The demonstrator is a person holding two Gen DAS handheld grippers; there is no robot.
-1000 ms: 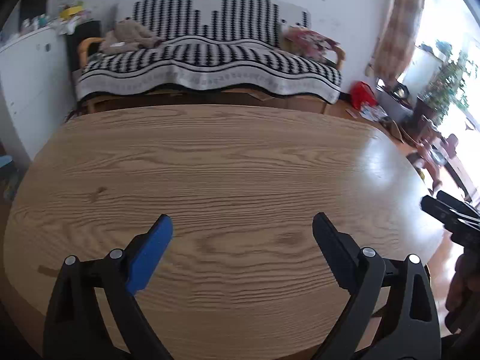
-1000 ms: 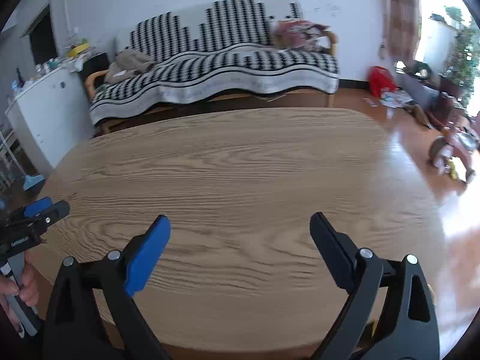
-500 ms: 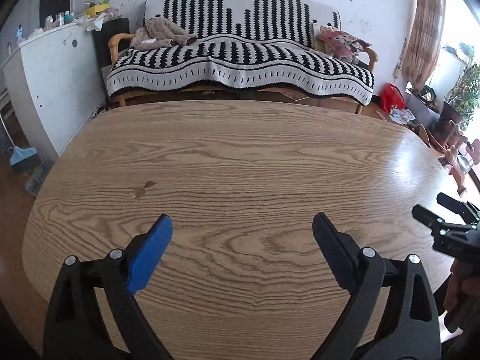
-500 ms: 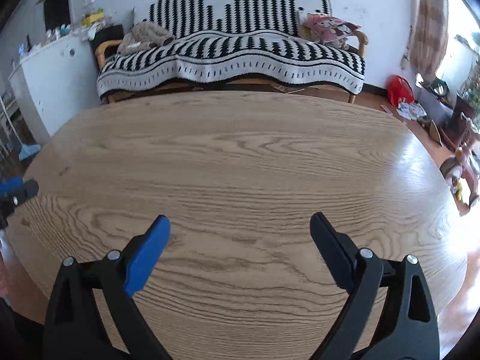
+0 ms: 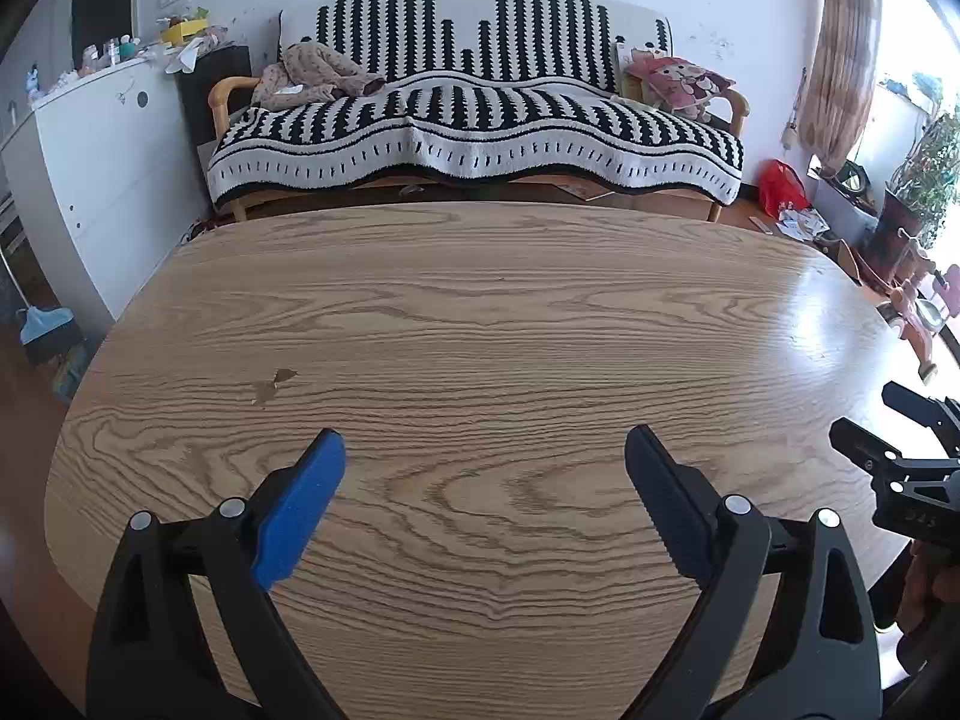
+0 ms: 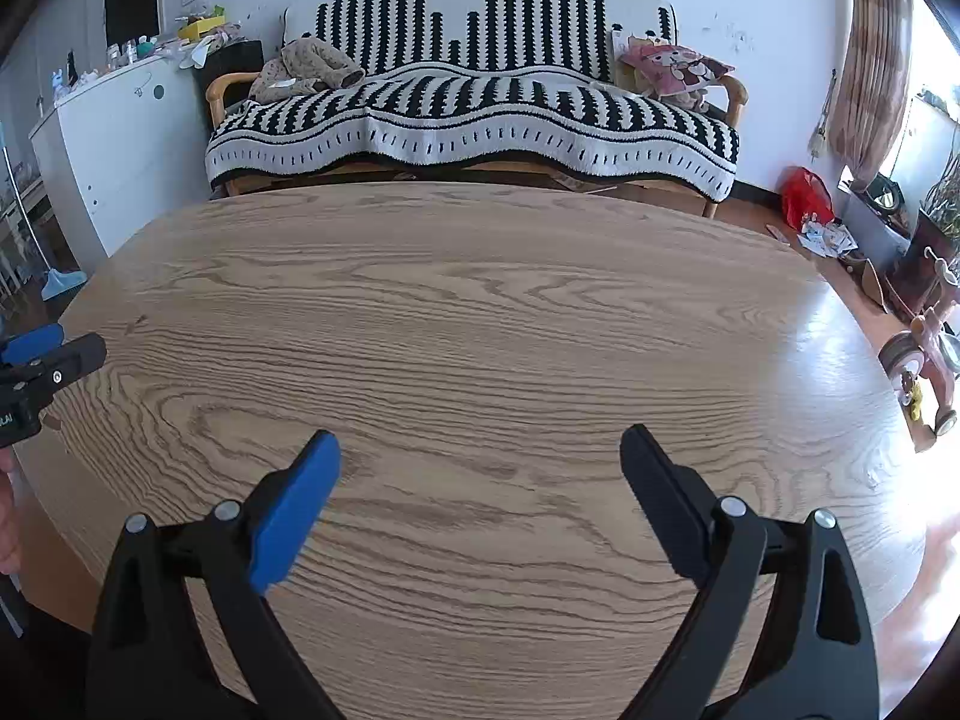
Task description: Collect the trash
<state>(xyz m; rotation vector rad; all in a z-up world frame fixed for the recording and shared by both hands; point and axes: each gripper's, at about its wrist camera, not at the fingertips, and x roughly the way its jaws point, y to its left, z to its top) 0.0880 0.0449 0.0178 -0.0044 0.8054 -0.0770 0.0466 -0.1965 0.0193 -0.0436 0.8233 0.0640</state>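
Note:
My left gripper (image 5: 485, 450) is open and empty over the near part of a wooden oval table (image 5: 480, 312). My right gripper (image 6: 480, 447) is open and empty over the same table. The right gripper also shows at the right edge of the left wrist view (image 5: 864, 420), and the left gripper shows at the left edge of the right wrist view (image 6: 51, 348). A small dark stain or scrap (image 5: 273, 384) marks the table left of centre. No trash shows on the table. Scattered paper litter (image 6: 825, 237) lies on the floor at the right.
A sofa with a black-and-white striped blanket (image 5: 474, 138) stands behind the table. A white cabinet (image 5: 90, 162) is at the left. A red bag (image 6: 804, 198), plants and a child's tricycle (image 6: 924, 360) stand on the floor at the right.
Both grippers have risen and pulled back, so more of the table and room shows. Both stay open. The stain on the table came into the left wrist view.

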